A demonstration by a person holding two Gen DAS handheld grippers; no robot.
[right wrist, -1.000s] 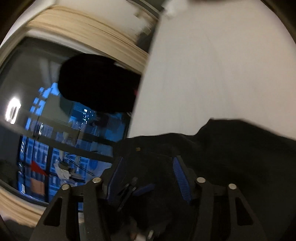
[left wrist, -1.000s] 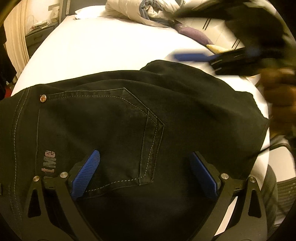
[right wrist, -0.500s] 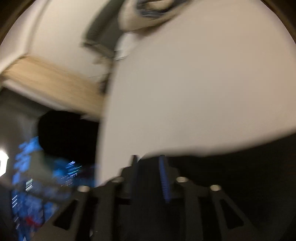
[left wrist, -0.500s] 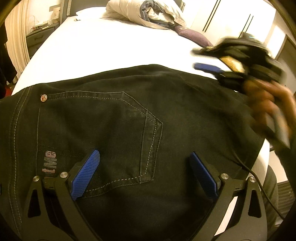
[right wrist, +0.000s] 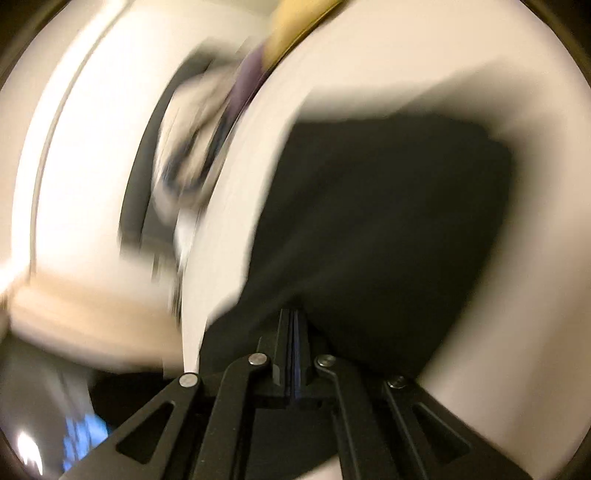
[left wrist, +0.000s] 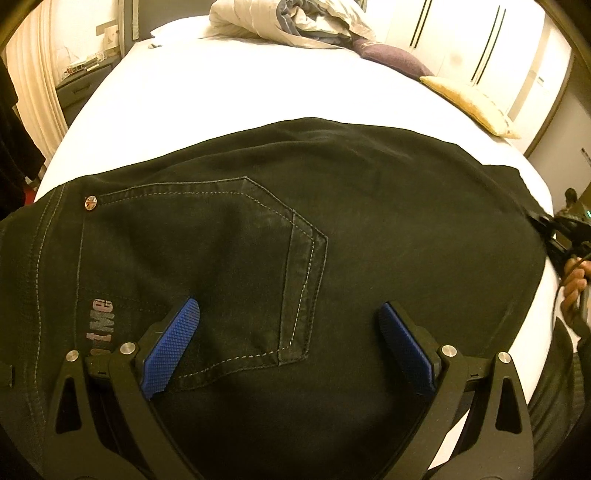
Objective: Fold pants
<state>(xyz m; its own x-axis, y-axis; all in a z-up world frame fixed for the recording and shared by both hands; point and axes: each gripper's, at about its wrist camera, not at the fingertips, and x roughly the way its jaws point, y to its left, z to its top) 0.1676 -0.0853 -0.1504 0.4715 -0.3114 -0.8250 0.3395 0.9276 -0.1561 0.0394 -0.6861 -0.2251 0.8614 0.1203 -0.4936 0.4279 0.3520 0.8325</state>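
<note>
Black pants lie across the near end of a white bed, back pocket up, waistband to the left. My left gripper hovers open just above the pocket area, blue pads wide apart, holding nothing. My right gripper has its jaws closed together at the edge of the black pants fabric; the view is blurred by motion. In the left wrist view the right gripper sits at the pants' right end, at the bed's edge.
A crumpled duvet and a purple pillow lie at the bed's head. A yellow cushion sits at the right edge. A nightstand stands left of the bed. Wardrobe doors stand behind.
The right gripper swung from over the pants down to their right end and its jaws closed. The pants' far edge now lies flat. The left gripper has stayed put.
</note>
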